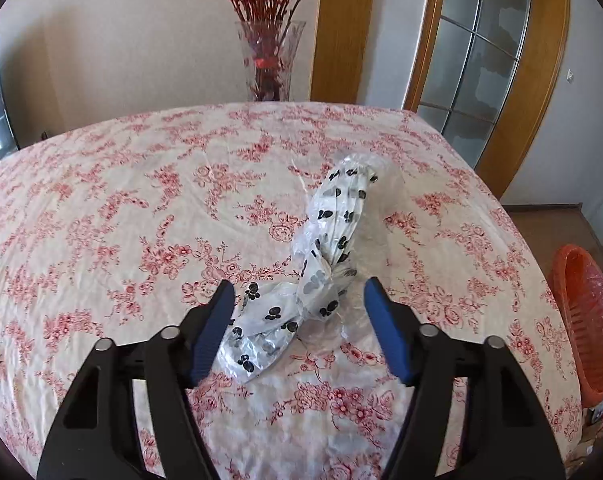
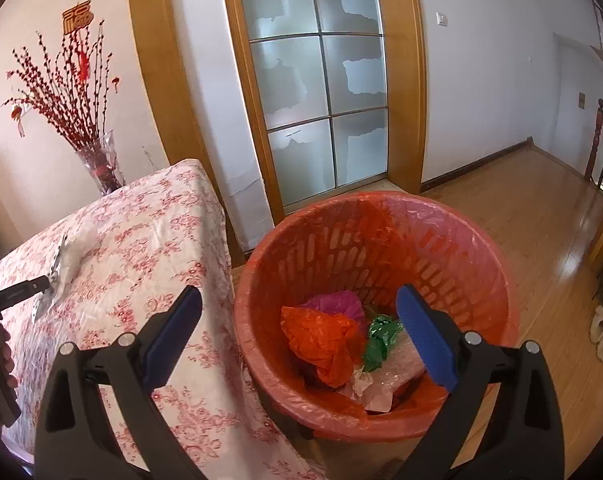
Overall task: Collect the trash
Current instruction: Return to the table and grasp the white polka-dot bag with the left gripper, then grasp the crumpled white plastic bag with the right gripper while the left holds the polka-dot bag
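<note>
Crumpled paw-print plastic bag [image 1: 325,264] on floral-cloth table [image 1: 101,220], btwn left gripper [image 1: 299,296] fingers, orange slotted plastic bin [image 2: 381,312] beside table's right edge, w/ crumpled wrappers [image 2: 325,340] inside

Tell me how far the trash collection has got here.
Done: crumpled bags already lie in the red bin. In hand: nothing; the left tongs sit open around the spotted plastic bag on the table. The right tongs hang open over the bin. Left: grab and drop that bag.
</note>
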The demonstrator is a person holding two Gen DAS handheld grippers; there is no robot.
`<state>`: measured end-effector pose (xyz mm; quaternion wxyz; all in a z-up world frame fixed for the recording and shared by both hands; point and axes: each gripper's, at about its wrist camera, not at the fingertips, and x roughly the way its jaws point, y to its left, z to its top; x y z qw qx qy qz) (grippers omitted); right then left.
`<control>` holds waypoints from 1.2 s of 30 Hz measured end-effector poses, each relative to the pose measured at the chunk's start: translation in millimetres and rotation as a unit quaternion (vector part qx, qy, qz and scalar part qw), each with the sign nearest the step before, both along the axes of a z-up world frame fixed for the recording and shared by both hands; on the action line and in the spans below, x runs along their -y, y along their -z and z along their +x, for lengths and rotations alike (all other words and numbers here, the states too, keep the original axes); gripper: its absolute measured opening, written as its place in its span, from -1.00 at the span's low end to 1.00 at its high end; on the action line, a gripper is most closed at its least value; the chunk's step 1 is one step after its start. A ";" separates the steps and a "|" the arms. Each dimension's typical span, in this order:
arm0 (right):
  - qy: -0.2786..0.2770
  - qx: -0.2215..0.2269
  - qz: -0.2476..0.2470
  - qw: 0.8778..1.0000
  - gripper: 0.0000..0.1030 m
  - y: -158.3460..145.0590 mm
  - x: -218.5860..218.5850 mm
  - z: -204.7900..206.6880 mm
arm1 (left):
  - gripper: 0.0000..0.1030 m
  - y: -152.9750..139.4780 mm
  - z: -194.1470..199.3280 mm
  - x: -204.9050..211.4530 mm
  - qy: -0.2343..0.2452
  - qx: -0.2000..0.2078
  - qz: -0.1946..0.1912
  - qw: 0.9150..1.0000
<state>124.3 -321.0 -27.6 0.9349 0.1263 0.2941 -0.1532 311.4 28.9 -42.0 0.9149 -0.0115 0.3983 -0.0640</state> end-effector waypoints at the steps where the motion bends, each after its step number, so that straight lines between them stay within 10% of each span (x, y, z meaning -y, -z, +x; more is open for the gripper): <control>1: -0.002 -0.001 -0.001 1.000 0.86 -0.2 -2.1 0.9 | 0.19 2.3 1.8 0.9 0.001 -0.004 -0.002 1.000; 16: -0.040 -0.010 -0.015 0.999 0.86 -4.6 -36.9 17.1 | -0.68 10.0 10.0 -6.0 0.019 -0.023 -0.046 0.998; 32: -0.193 -0.020 -0.014 0.981 0.84 -18.6 -176.0 116.8 | -0.70 0.6 2.7 -134.3 -0.084 -0.002 -0.039 0.996; 36: -0.228 -0.053 0.025 0.972 0.43 -7.8 -222.4 167.3 | -0.70 1.5 2.8 -164.1 -0.104 -0.002 -0.042 0.994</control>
